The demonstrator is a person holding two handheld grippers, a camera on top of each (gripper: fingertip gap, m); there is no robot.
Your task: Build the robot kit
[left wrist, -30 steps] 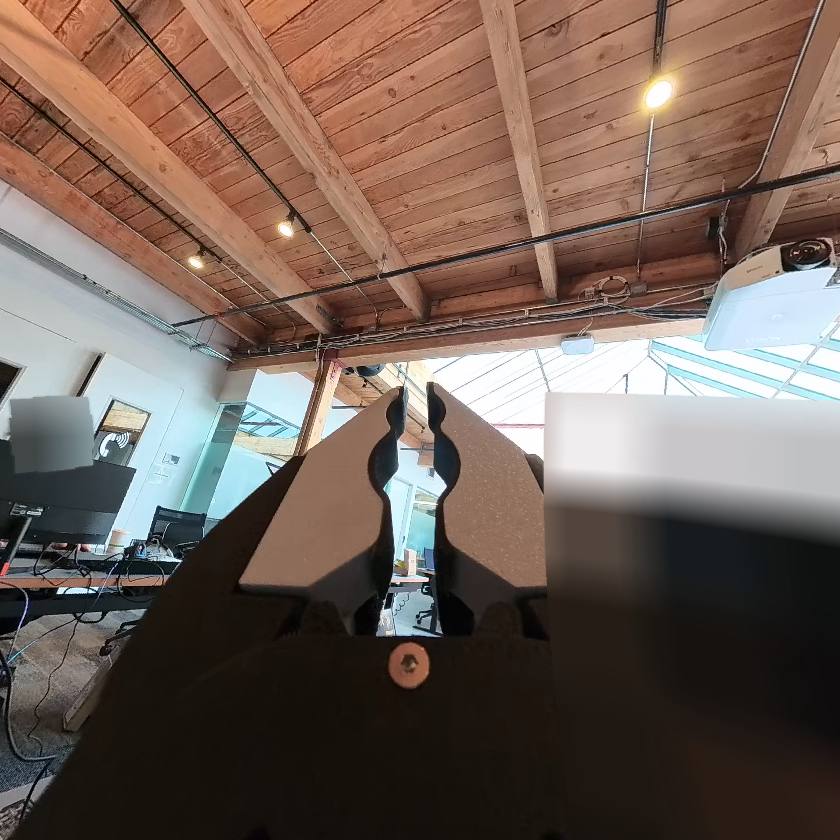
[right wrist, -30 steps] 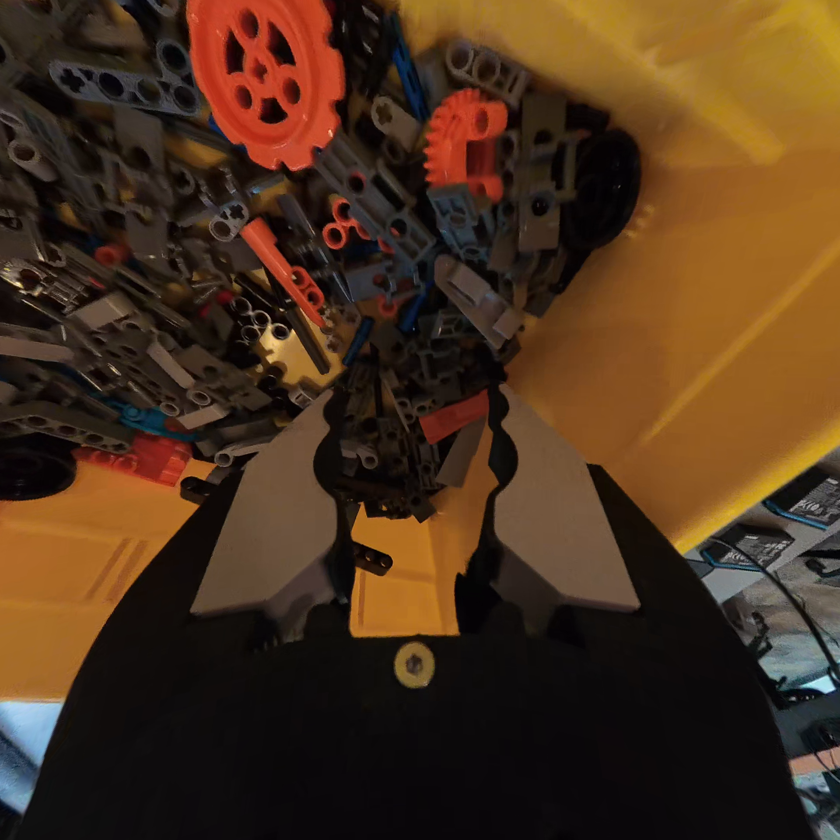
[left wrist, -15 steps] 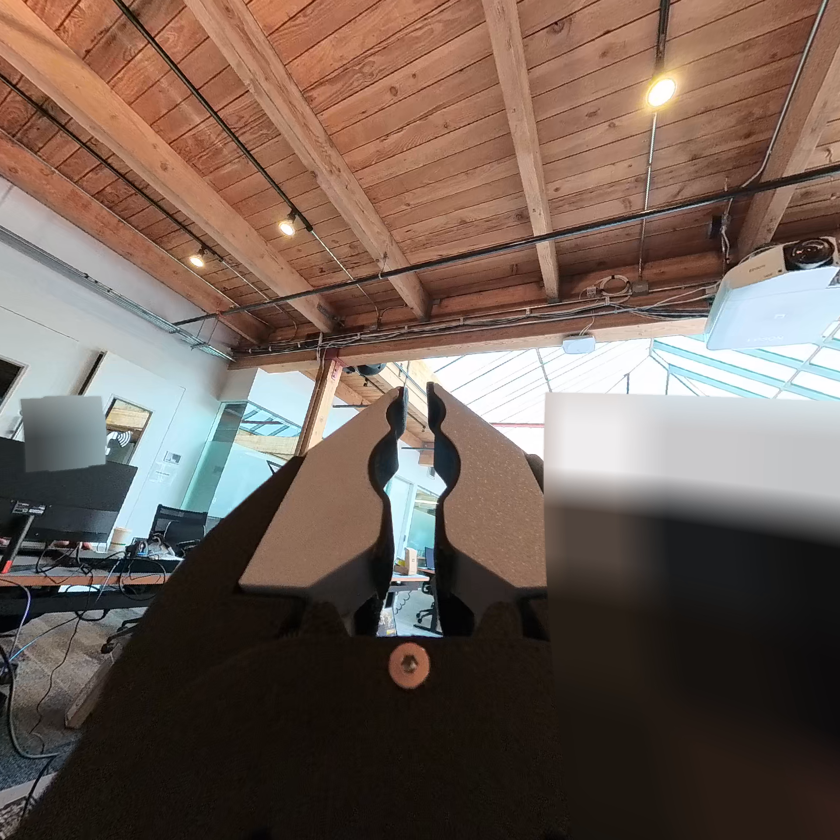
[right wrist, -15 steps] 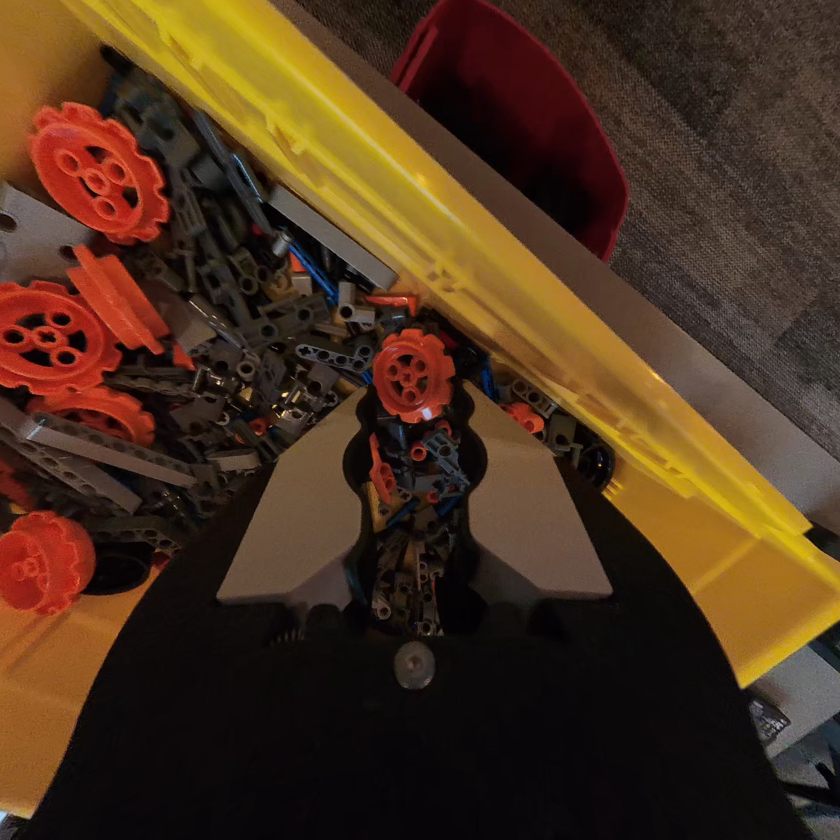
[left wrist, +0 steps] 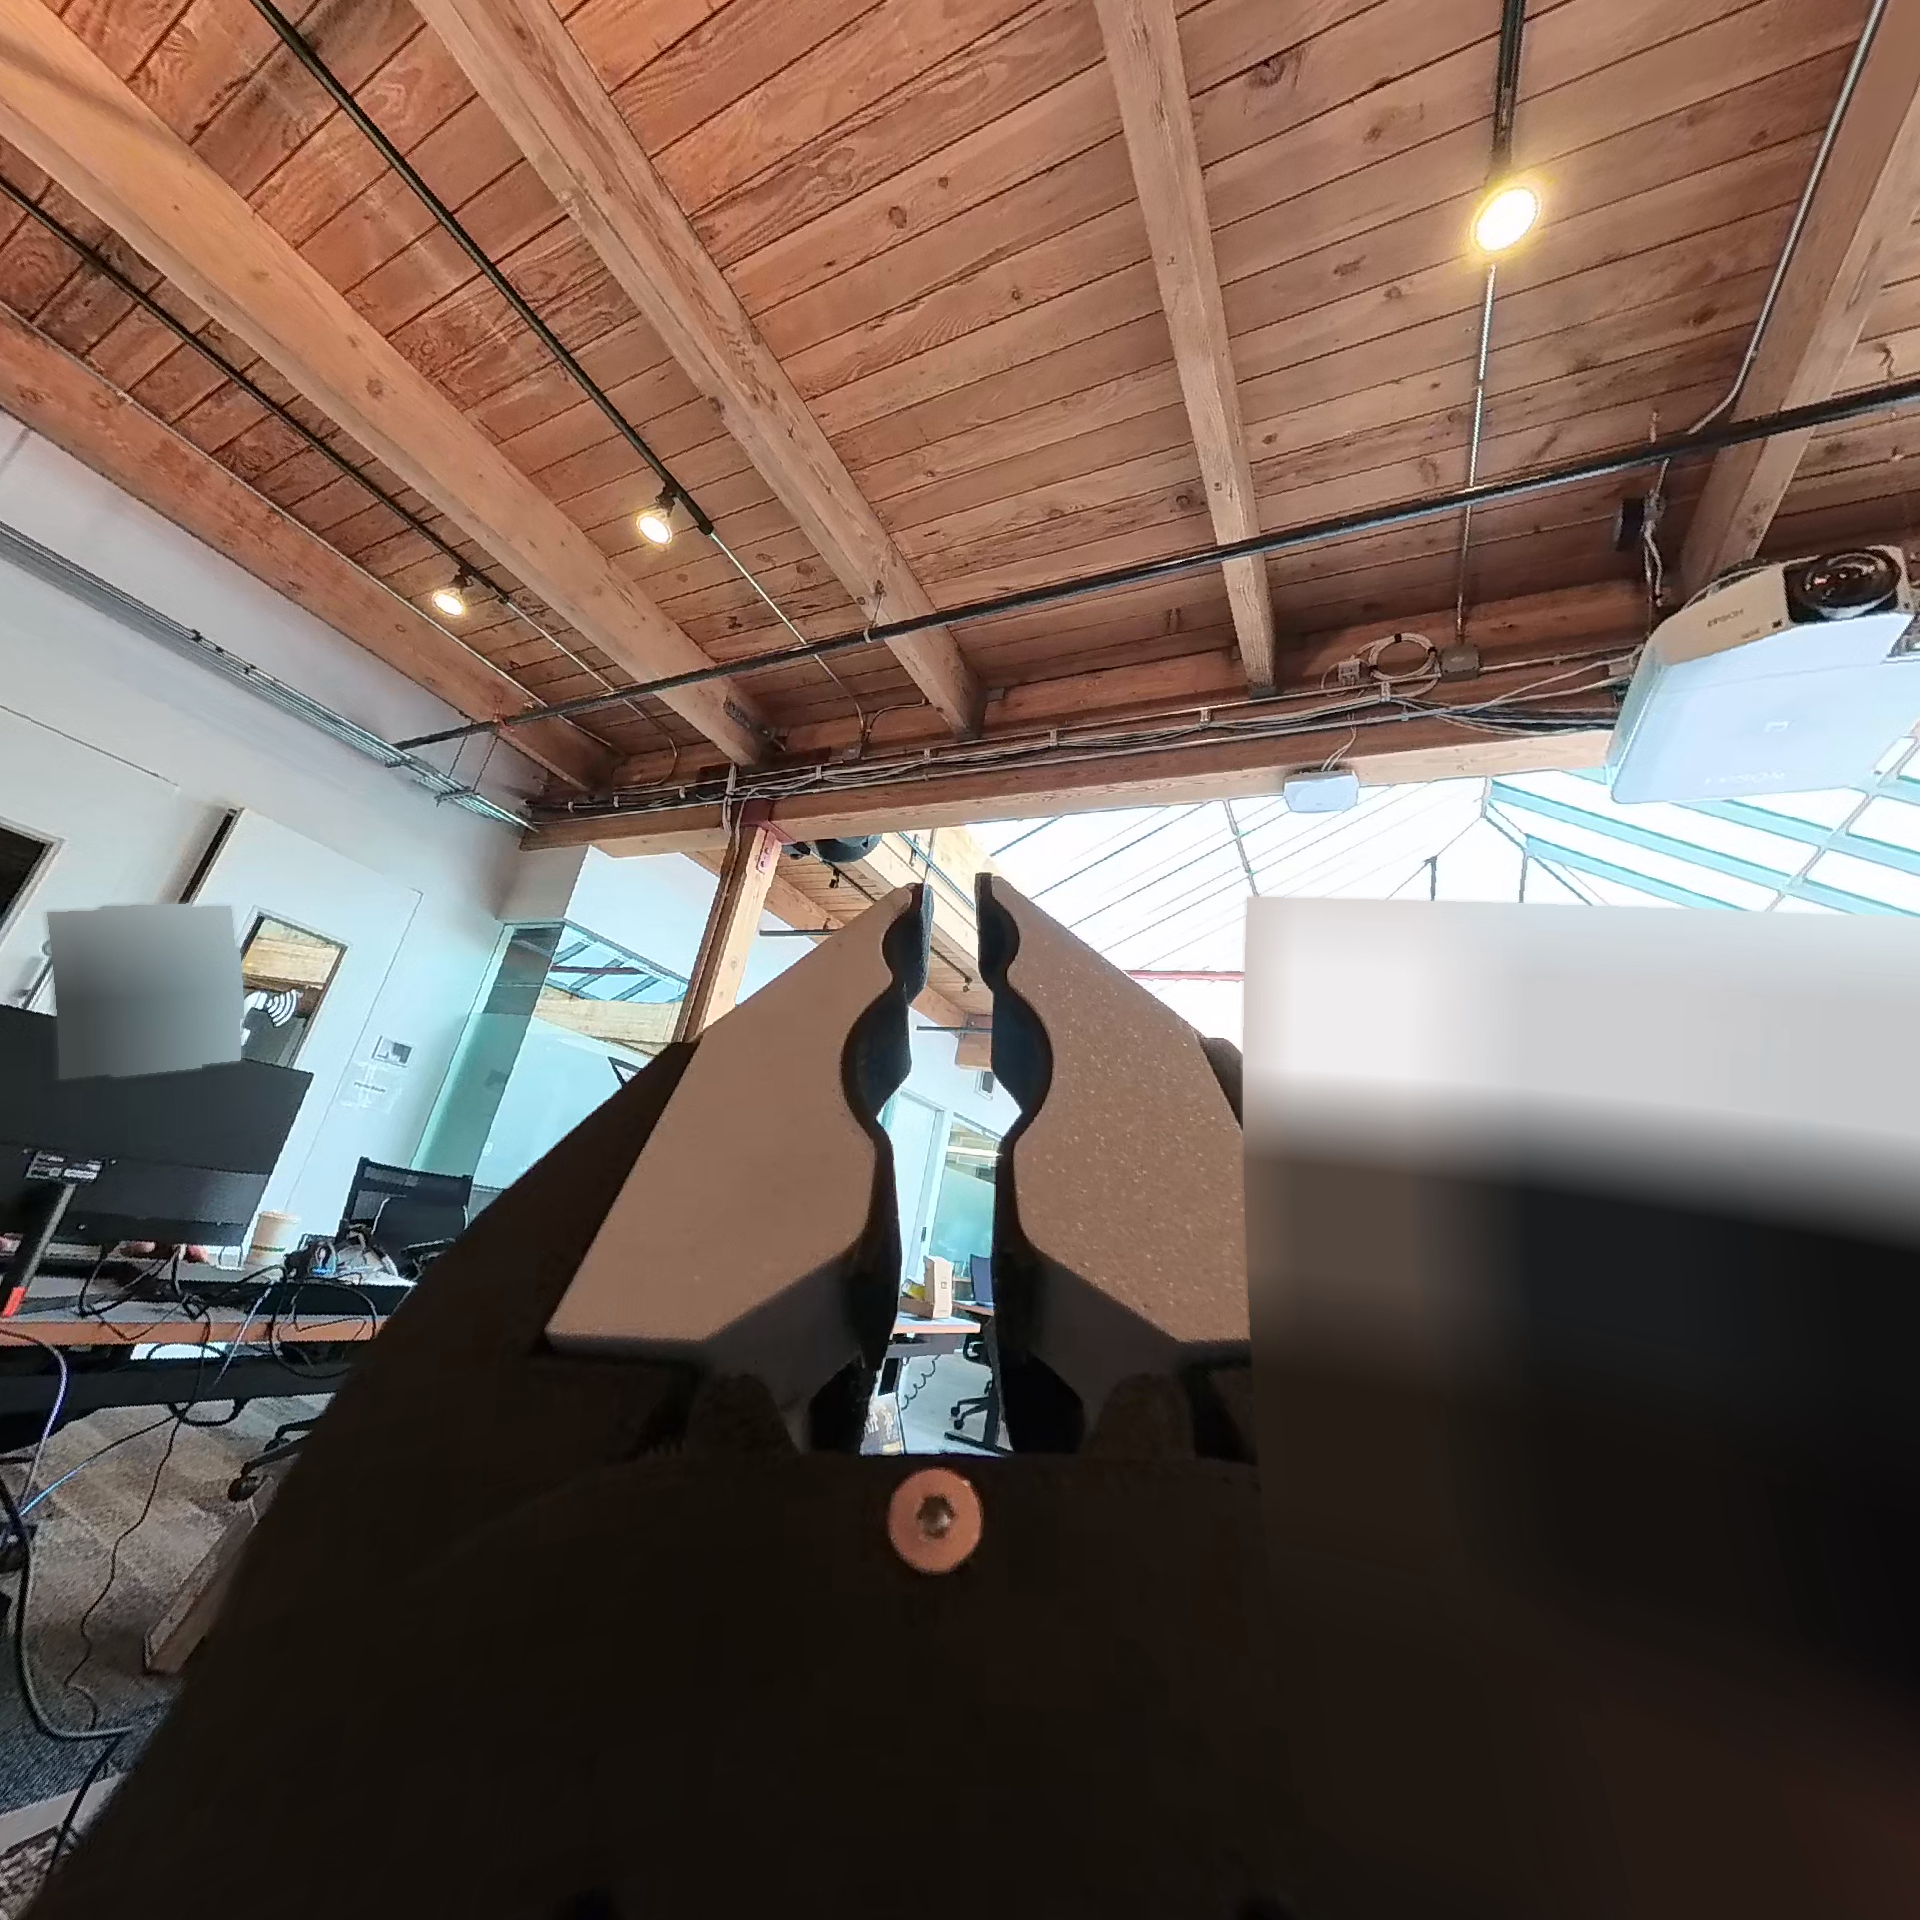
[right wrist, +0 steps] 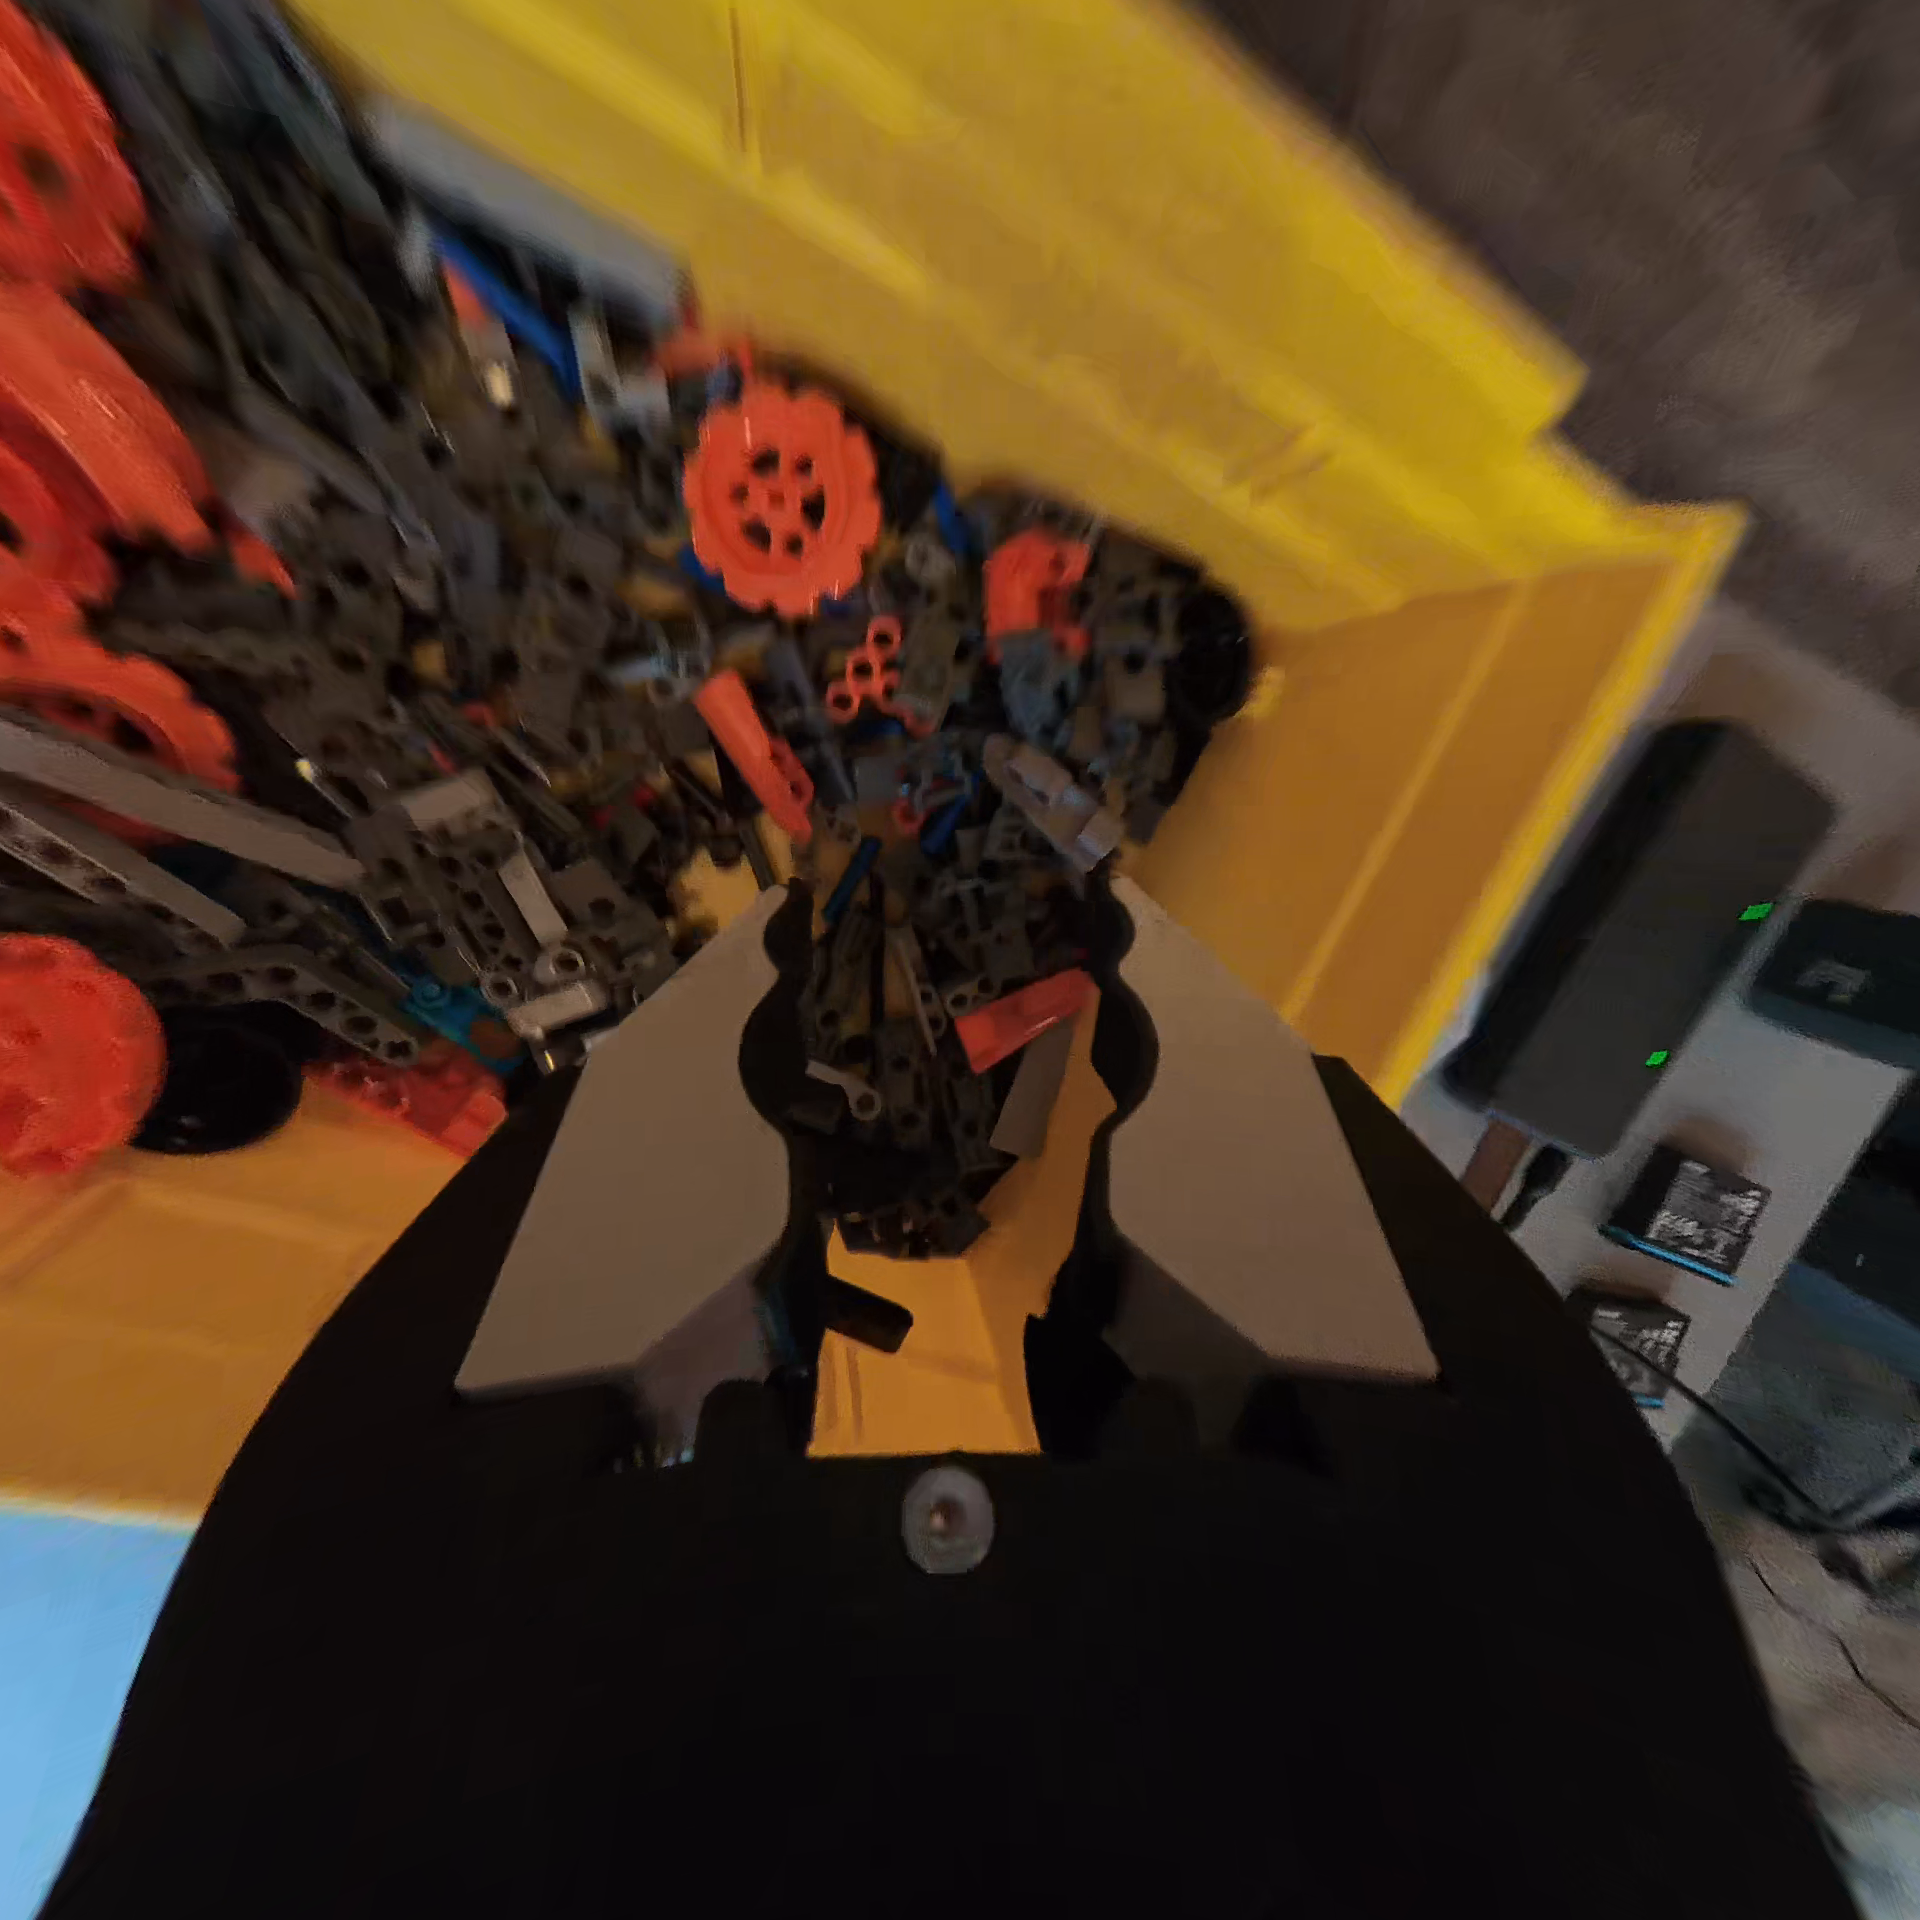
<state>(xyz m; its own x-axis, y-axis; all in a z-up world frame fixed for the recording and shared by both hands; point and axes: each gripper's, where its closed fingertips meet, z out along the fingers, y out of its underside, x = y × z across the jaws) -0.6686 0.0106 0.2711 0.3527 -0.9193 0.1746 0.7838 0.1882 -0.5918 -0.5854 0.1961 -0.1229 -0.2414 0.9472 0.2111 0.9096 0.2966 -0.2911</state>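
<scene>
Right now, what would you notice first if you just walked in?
Probably the big yellow bin, heaped with grey and black building pieces and bright orange gear wheels; the open right gripper hangs above them. The left gripper, nearly closed and empty, points at the wooden ceiling.

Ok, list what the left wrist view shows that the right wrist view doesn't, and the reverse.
Left wrist view only: the left gripper, nearly shut and empty, pointing up at a wooden ceiling, a white projector and desks.

Right wrist view only: the right gripper, open over a yellow bin of building pieces, including an orange gear.

Shared: nothing visible.
</scene>
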